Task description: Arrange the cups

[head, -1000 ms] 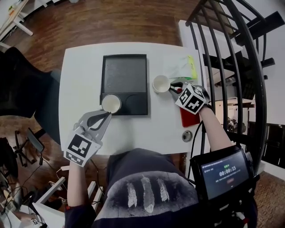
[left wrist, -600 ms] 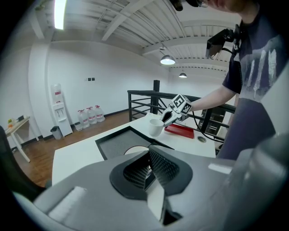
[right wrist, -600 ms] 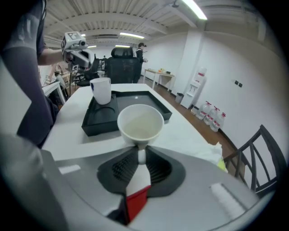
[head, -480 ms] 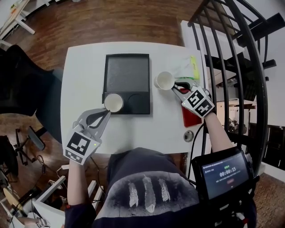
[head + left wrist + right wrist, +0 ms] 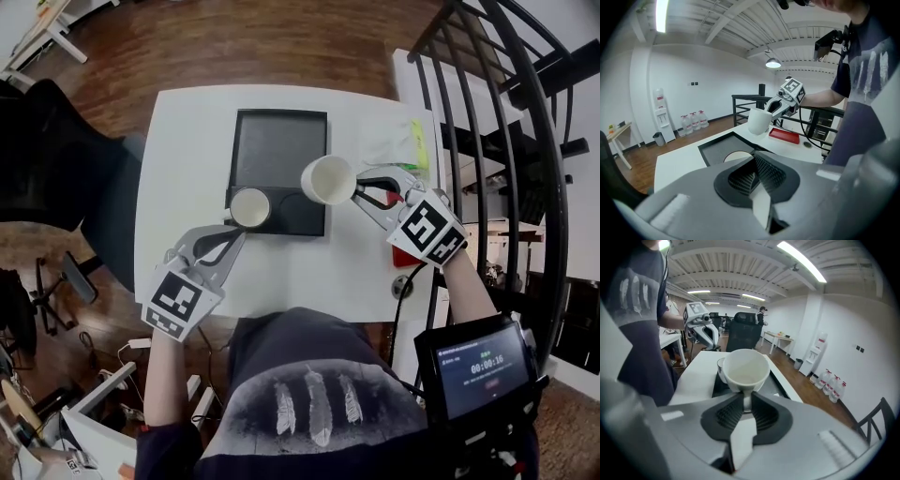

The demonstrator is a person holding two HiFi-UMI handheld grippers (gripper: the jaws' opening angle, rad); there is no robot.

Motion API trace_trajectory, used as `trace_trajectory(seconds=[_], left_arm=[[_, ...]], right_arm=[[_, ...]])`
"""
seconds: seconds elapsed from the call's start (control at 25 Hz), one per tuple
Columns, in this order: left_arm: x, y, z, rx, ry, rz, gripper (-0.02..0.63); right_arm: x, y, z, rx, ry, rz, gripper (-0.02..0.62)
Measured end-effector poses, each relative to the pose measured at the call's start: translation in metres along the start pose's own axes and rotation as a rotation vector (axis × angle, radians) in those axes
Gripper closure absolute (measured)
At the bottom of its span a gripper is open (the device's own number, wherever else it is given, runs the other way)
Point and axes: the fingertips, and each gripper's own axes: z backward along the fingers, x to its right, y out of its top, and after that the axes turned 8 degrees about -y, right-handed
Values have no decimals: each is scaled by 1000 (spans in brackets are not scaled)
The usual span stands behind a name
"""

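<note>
Gripping the thin handle of a white cup (image 5: pixel 745 367) in my right claw (image 5: pixel 746 405), I hold it in the air above the tabletop (image 5: pixel 183 150), open mouth facing up, with a pad pressed on either side of the handle. Seen from above, this cup hangs over the right edge of the black tray (image 5: pixel 279 141), clear of its surface. My left claw (image 5: pixel 234 236) is closed, the pads meeting with nothing between them, and its tips sit just beside a second white cup (image 5: pixel 249 207). That cup stands upright in a round hollow at the near left corner of the black tray. A flat red tray (image 5: pixel 784 135) lies on the tabletop by my right hand, partly hidden in the head view behind the claw's marker cube.
</note>
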Motion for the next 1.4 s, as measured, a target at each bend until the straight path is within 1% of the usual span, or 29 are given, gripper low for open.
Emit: trace_trajectory(seconds=[0.12,0.28,0.44,0.64,0.8,1.16,1.2,1.24,1.32,1.4], left_arm=[[3,-5,5,-1,10,9,591],[0,-14,13,-4,36,29,591],[-1,-19,18,-4,45,39,591],[-4,-18,21,-3,47,39,591],[-5,-15,21,-4,47,35,591],[-6,-19,18,-11,37,31,591],[-6,-19,18,-12,36,30,591],[-6,-20,18,-13,36,28,591],[-6,-19,18,-14,38,25,591],[-8,-17,20,-11,40,22,591]], right_arm=[[-22,-10,-19,-52,56,25,545],[-41,-27,-44,-108,123,12,545],[-53,-33,-57,-140,158,19,545],[-62,-36,-70,-155,171,19,545],[-73,-37,-75,-165,182,57,545],[-79,-38,-80,-148,181,16,537],[-81,-39,-79,-150,185,8,522],[-83,-40,-78,-153,190,2,477],[-83,-43,-72,-150,189,-8,466],[-76,-41,-63,-124,174,-40,454]])
